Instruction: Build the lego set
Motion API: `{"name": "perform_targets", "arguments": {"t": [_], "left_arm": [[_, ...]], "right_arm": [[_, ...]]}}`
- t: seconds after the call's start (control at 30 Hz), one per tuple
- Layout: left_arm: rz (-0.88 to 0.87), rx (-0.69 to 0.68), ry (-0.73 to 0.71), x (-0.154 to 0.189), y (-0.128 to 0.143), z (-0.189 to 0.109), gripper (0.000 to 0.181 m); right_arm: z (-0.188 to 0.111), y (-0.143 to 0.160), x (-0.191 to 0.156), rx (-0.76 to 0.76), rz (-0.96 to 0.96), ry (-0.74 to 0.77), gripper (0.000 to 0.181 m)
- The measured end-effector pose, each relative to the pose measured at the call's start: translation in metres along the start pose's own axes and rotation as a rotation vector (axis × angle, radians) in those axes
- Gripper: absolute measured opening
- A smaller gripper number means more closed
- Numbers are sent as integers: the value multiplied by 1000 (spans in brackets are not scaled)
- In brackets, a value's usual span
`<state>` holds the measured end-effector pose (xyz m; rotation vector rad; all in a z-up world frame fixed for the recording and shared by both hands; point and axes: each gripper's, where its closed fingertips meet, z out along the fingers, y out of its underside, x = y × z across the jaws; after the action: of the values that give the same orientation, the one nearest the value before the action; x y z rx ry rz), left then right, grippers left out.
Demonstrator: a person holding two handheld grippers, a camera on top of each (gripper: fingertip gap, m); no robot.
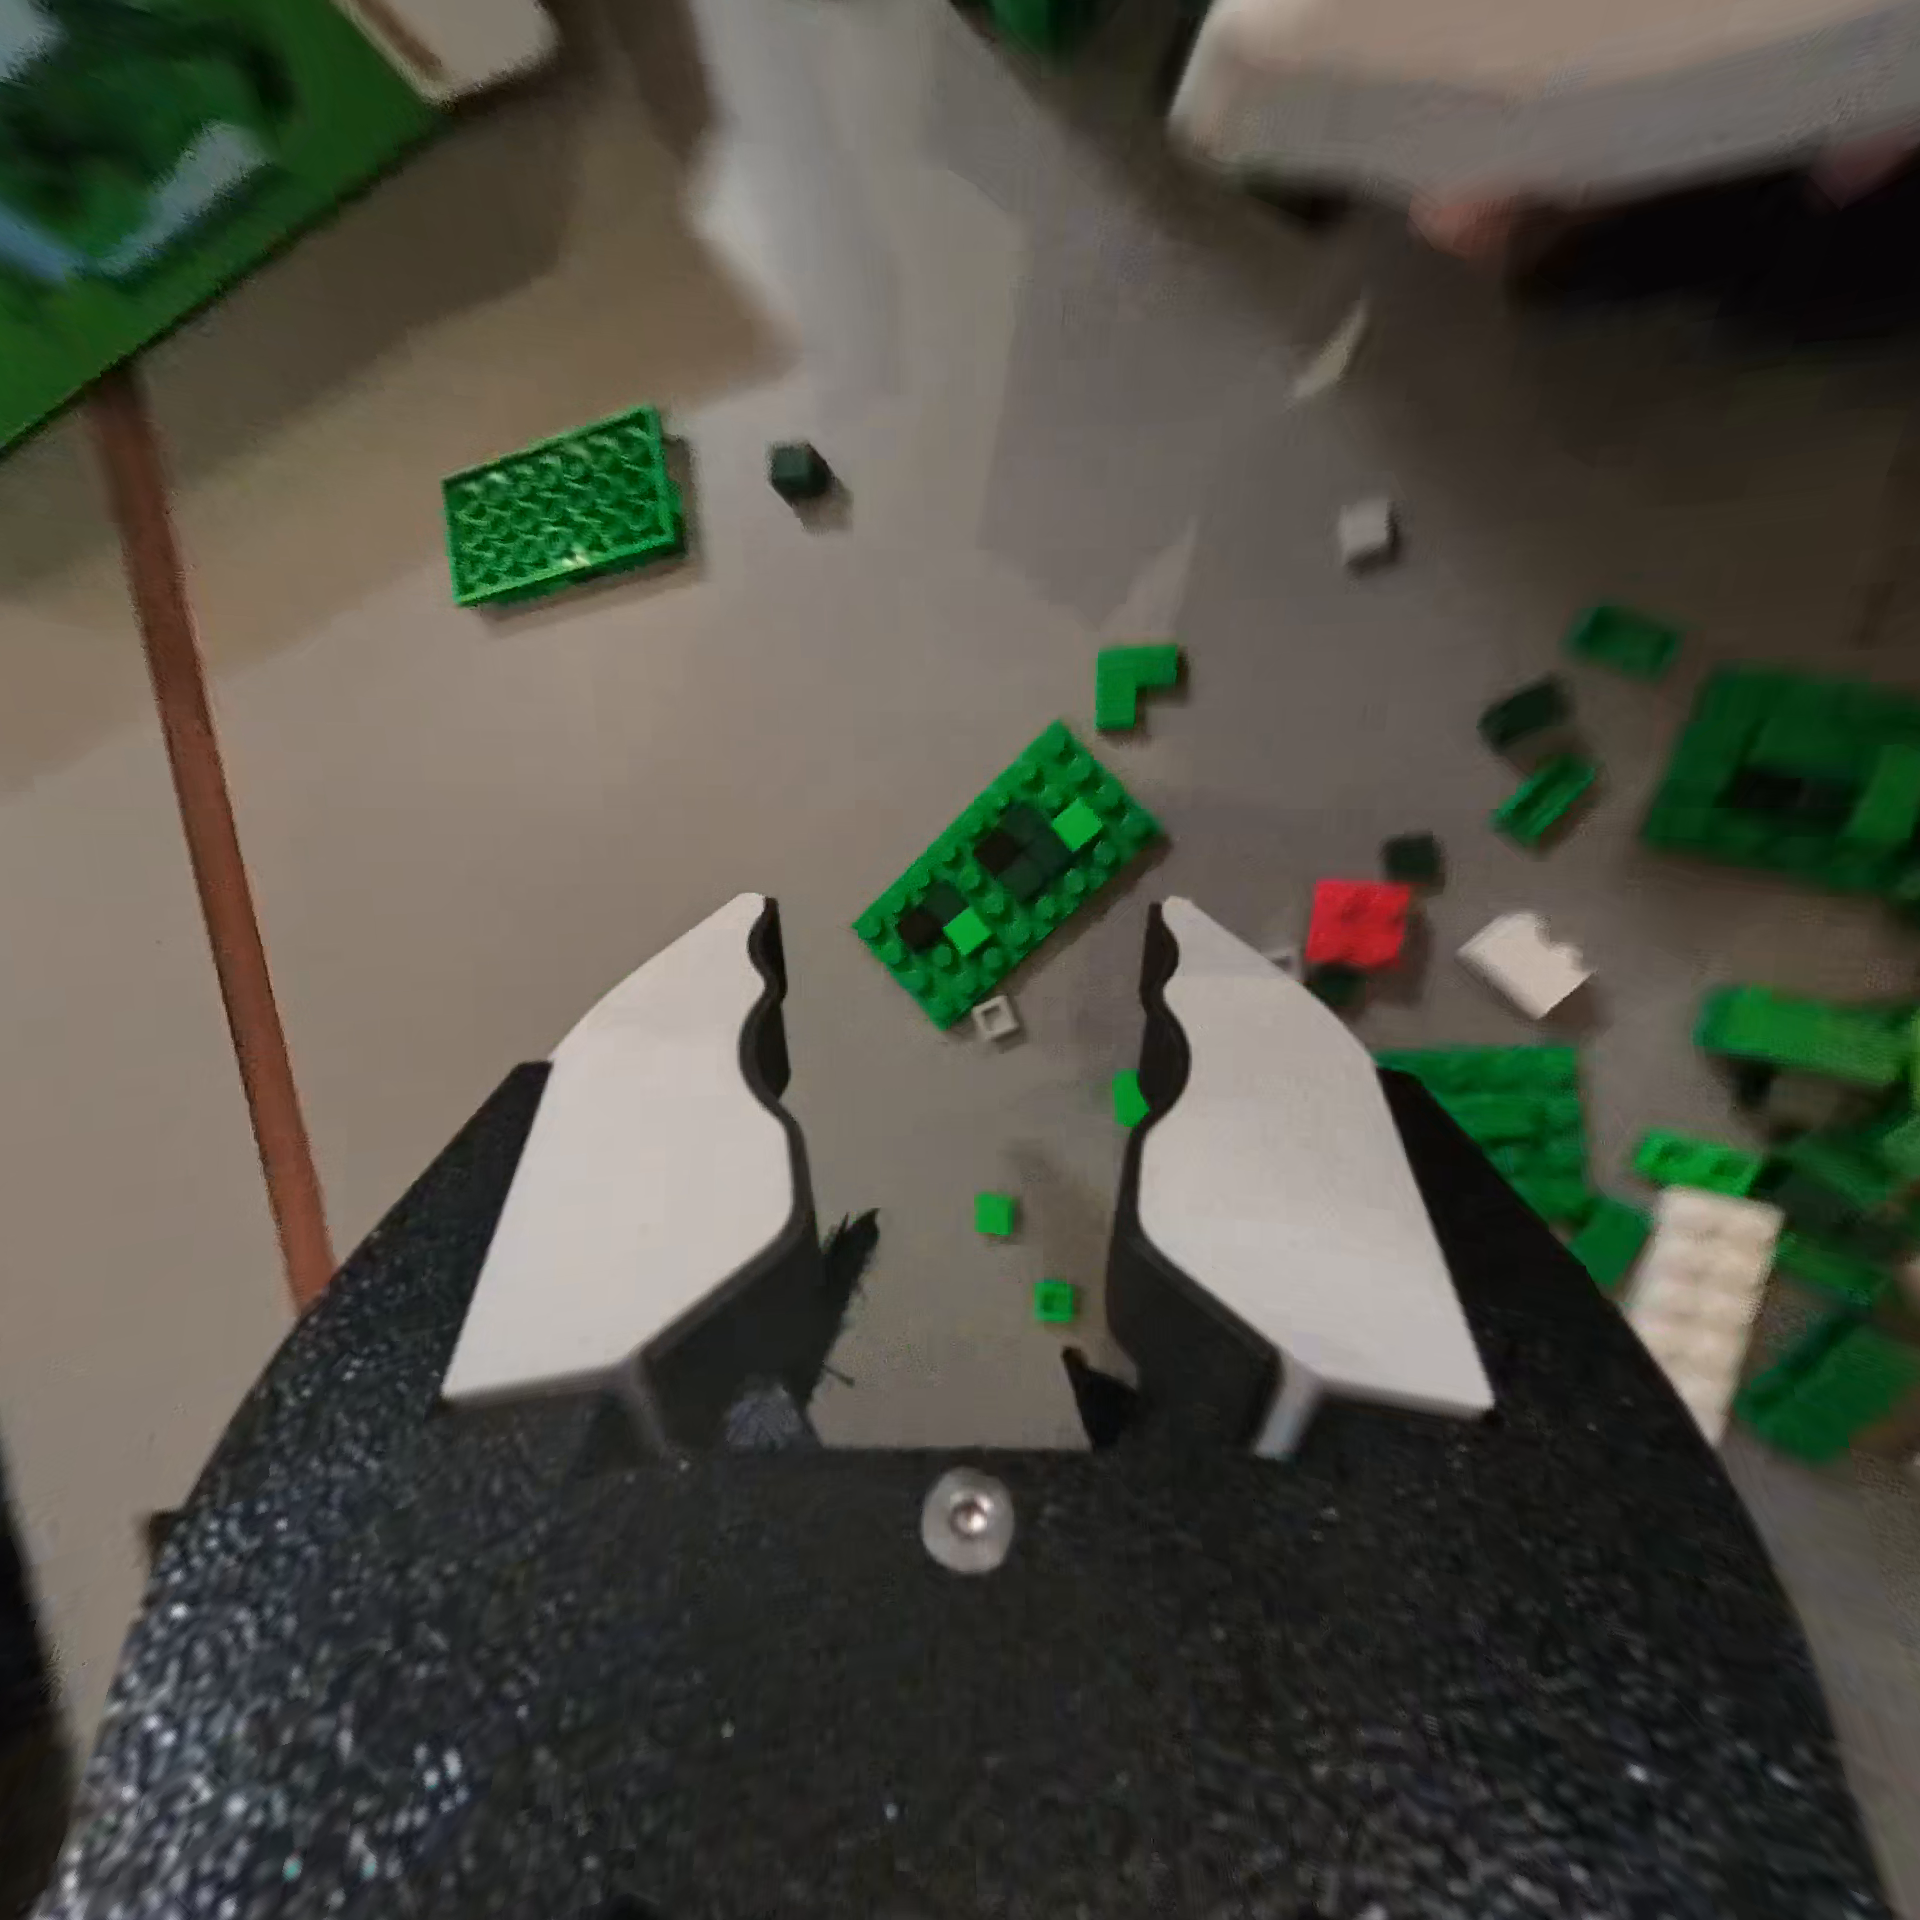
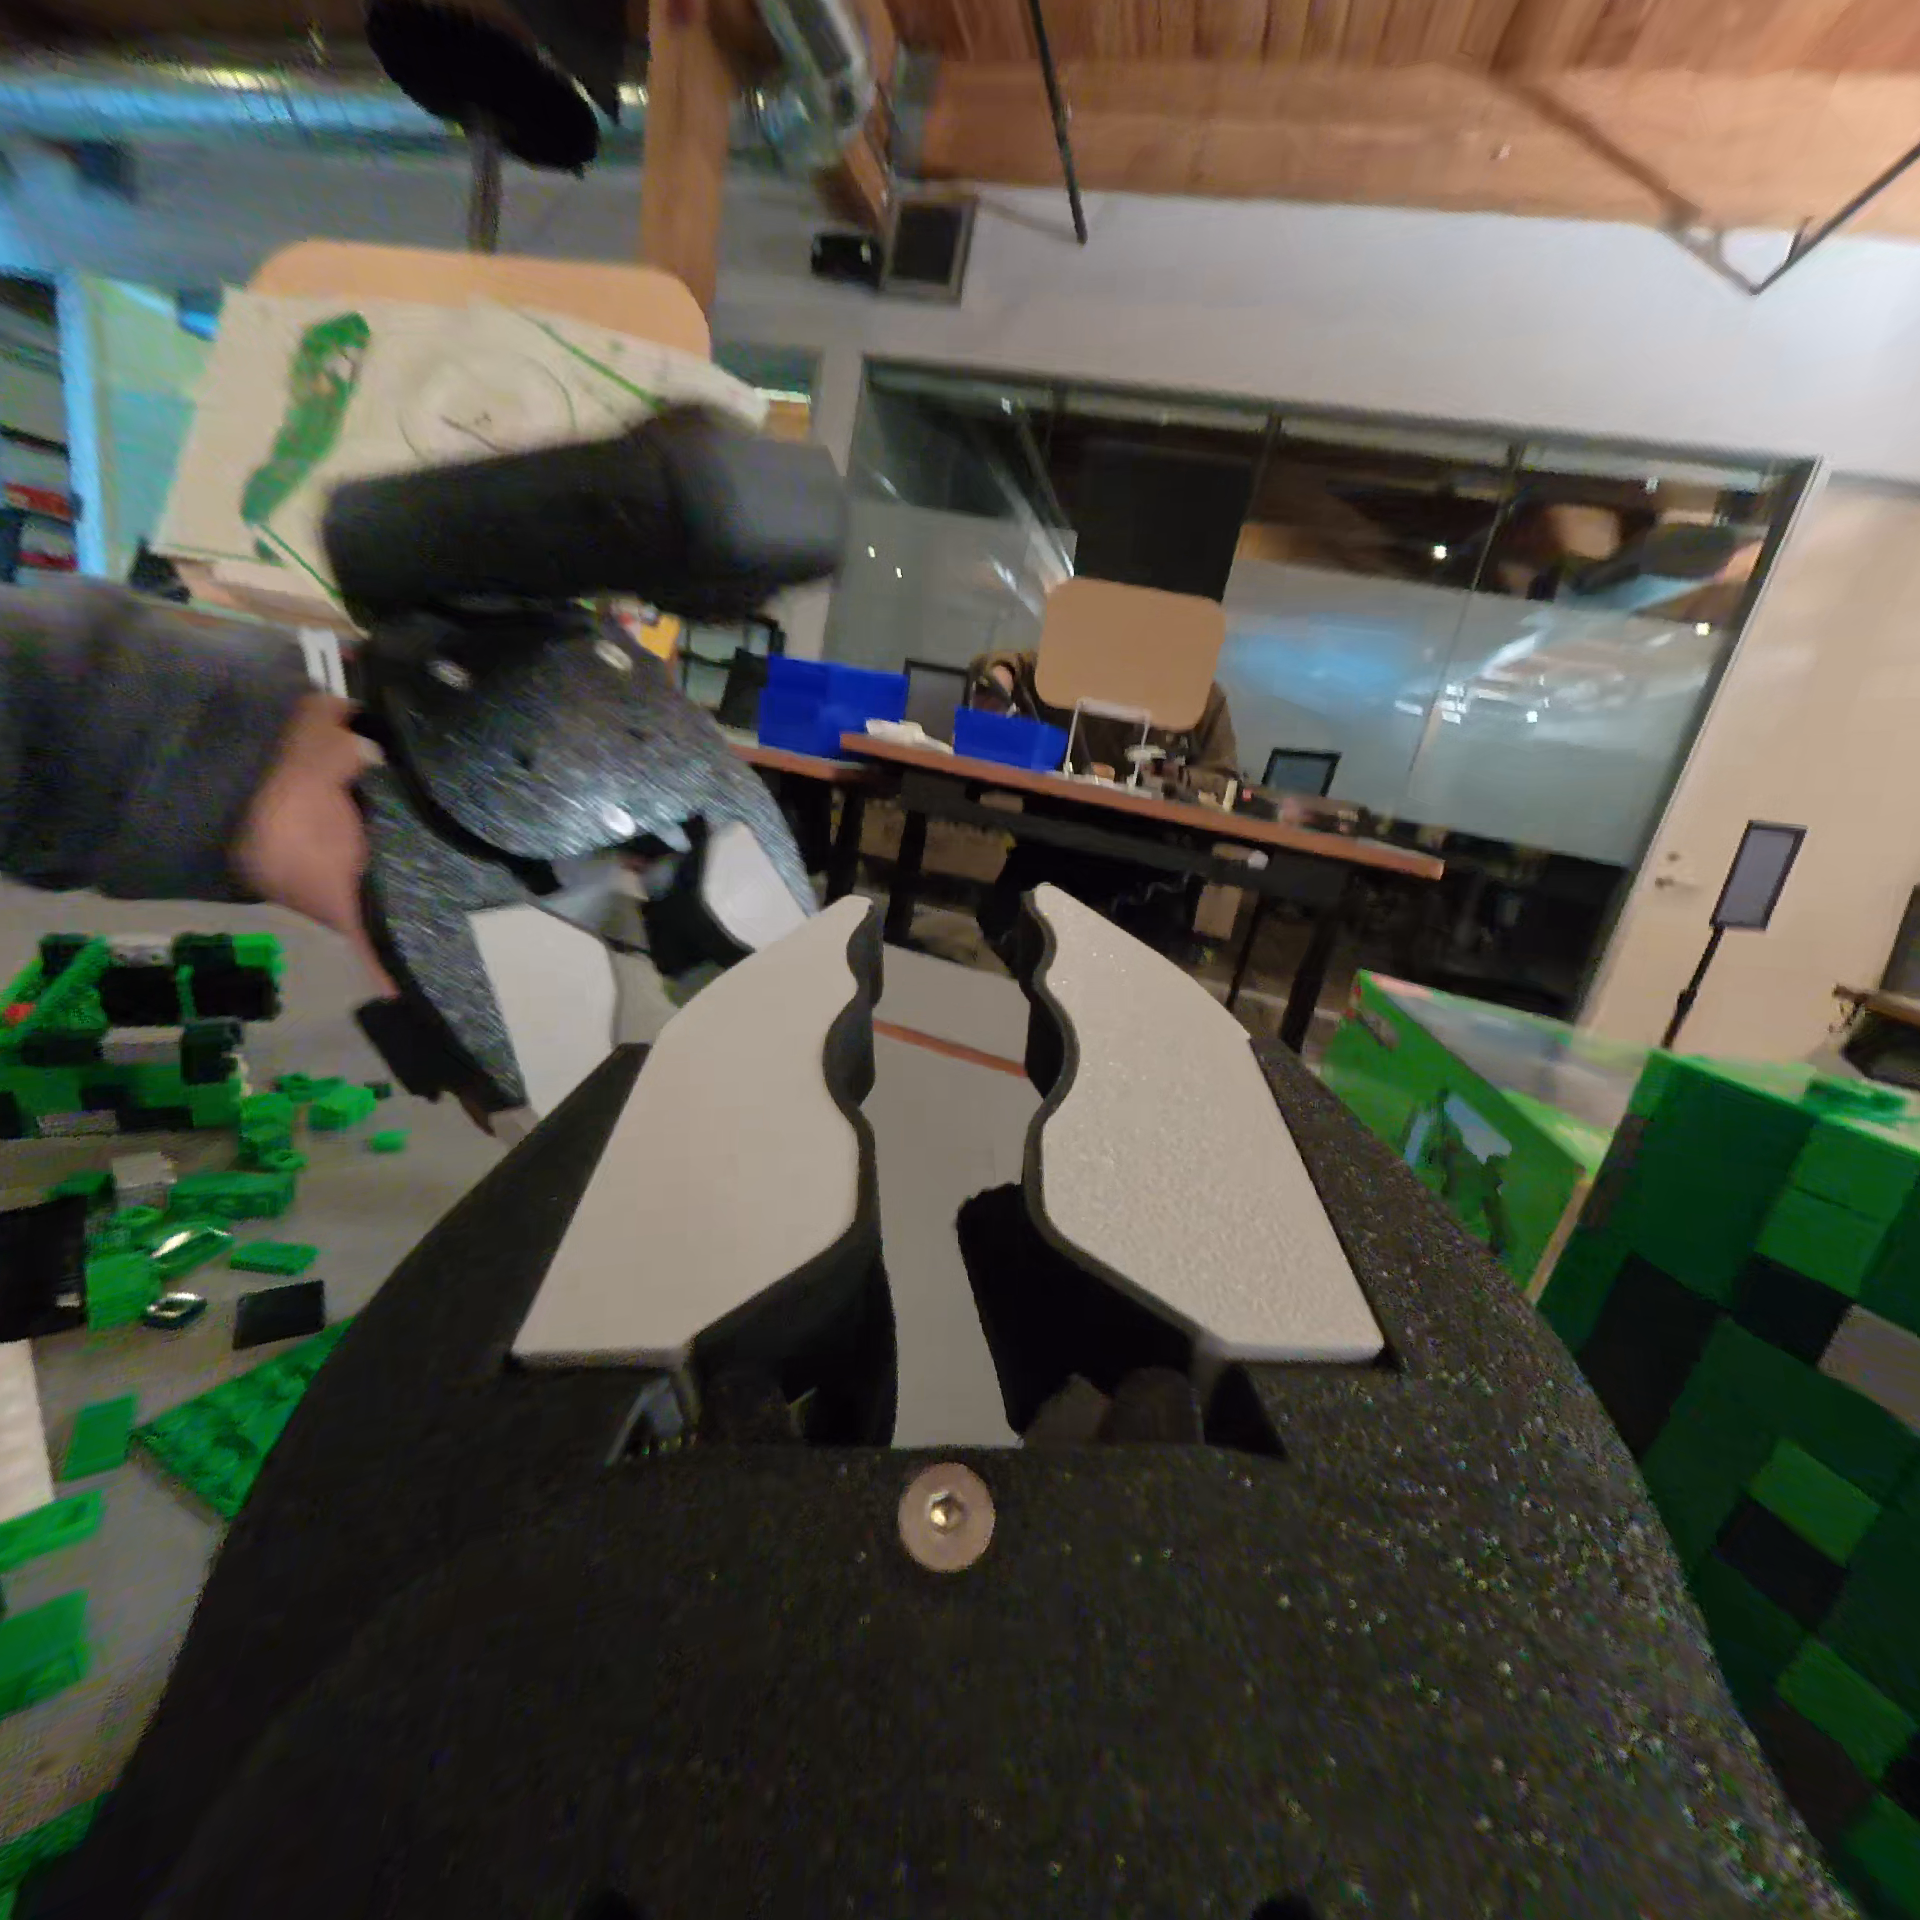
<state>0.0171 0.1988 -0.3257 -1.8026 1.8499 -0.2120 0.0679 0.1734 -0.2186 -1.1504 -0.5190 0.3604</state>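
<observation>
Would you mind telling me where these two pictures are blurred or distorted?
Left wrist view: edges smear, the box worst, while the studded green plate stays fairly sharp. Right wrist view: the left gripper is motion-blurred, and wide-angle bending curves the ceiling.

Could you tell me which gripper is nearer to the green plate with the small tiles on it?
Left. The left gripper hangs open just above the green plate; the right gripper points away across the room.

Camera set-up: two wrist views, facing different ways.
Left wrist view looks steeply down over its open claw (image 1: 961, 914) at the grey counter (image 1: 520, 935), close above the studded green plate (image 1: 1008, 873). Right wrist view faces level across the room, seeing the left claw (image 2: 665, 914); both share the counter's scattered green bricks (image 2: 239, 1174).
</observation>
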Motion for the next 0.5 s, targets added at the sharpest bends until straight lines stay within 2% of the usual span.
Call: {"name": "perform_targets", "arguments": {"t": [0.17,0.3,0.5], "left_arm": [[196,-195,167,-2,9,22,63],[230,-288,295,-1,11,31,57],[255,-312,388,4,12,32,55]], "right_arm": [[-3,-5,6,30,28,26,23],[-3,-3,15,26,89,49,22],[-3,0,17,16,93,58,19]]}}
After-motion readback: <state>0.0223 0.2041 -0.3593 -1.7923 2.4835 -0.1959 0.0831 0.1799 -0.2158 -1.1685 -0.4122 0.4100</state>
